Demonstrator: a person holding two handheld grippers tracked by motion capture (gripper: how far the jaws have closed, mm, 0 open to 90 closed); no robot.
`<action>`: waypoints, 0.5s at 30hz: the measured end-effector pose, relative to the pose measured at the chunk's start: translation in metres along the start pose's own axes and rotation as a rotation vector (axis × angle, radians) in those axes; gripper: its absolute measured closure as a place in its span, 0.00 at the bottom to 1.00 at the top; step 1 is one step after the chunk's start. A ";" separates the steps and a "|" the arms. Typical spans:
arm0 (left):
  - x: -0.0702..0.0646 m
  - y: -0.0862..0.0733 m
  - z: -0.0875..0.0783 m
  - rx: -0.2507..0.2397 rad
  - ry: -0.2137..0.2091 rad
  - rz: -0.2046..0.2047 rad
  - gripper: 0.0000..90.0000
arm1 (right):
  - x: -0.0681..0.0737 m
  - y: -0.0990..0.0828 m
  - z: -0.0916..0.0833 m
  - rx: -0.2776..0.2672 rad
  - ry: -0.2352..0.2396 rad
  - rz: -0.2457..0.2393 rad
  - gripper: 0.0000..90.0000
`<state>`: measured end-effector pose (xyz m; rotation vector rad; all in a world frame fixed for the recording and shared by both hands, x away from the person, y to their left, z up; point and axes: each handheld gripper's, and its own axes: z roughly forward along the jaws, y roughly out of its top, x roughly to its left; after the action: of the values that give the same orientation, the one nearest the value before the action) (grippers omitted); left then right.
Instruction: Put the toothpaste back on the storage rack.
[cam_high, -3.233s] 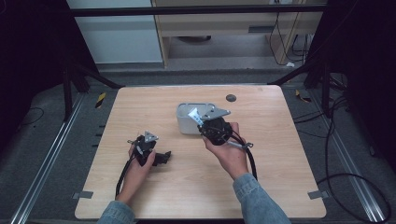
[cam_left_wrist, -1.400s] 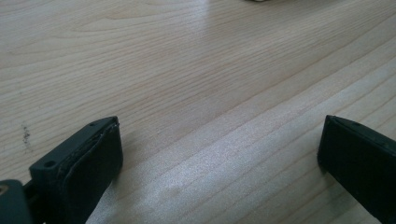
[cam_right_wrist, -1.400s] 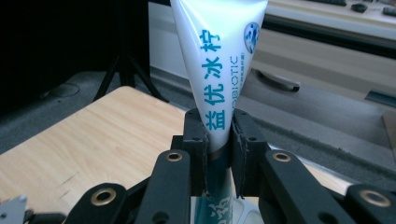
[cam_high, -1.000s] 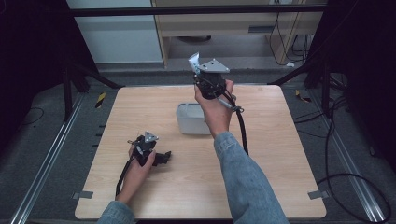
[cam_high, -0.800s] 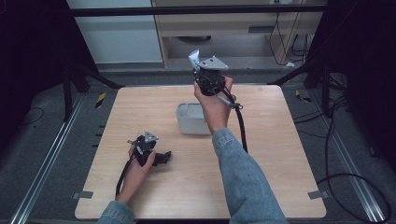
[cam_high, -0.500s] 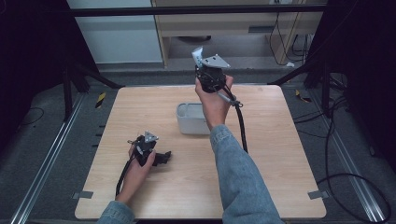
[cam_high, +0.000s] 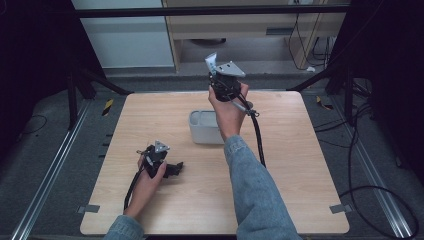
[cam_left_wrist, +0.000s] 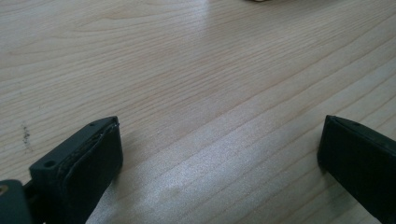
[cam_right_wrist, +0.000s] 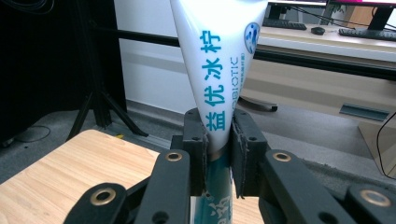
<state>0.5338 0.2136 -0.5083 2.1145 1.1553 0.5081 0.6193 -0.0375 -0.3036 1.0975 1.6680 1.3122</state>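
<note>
At the near side of the table (cam_high: 300, 200), we see the left gripper (cam_high: 172, 169) lying low on the wood in the person's left hand (cam_high: 150, 176). In the left gripper view its two black jaws stand wide apart, and between them there is only the bare wood grain.

A little farther, near the middle of the table, a grey container (cam_high: 202, 127) stands on the wood, just beside the right forearm in its blue denim sleeve (cam_high: 252, 190).

Farther still, over the far edge of the table, the right hand (cam_high: 227, 107) holds the right gripper (cam_high: 212, 67) up in the air, well above the container. In the right gripper view its jaws are pressed together on a white tube (cam_right_wrist: 219, 60) with blue-green printed characters. They clamp the narrow part of the tube, and the wide flat end rises above them. In the high view this tube shows as a small pale tip at the top of the gripper.

Behind the table we see a pale cabinet (cam_high: 130, 35) on the floor.
</note>
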 end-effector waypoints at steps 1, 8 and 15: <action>0.000 0.000 0.000 0.000 0.000 0.000 0.00 | 0.000 -0.001 0.001 0.002 -0.001 -0.003 0.86; 0.000 0.000 0.000 0.001 -0.001 0.000 0.00 | 0.006 -0.004 0.004 0.005 0.010 -0.014 0.86; 0.000 0.000 0.000 -0.002 0.000 0.000 0.00 | 0.011 -0.016 0.003 0.020 0.025 -0.014 0.86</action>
<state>0.5338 0.2135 -0.5084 2.1129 1.1550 0.5093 0.6149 -0.0277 -0.3198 1.0835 1.7078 1.3080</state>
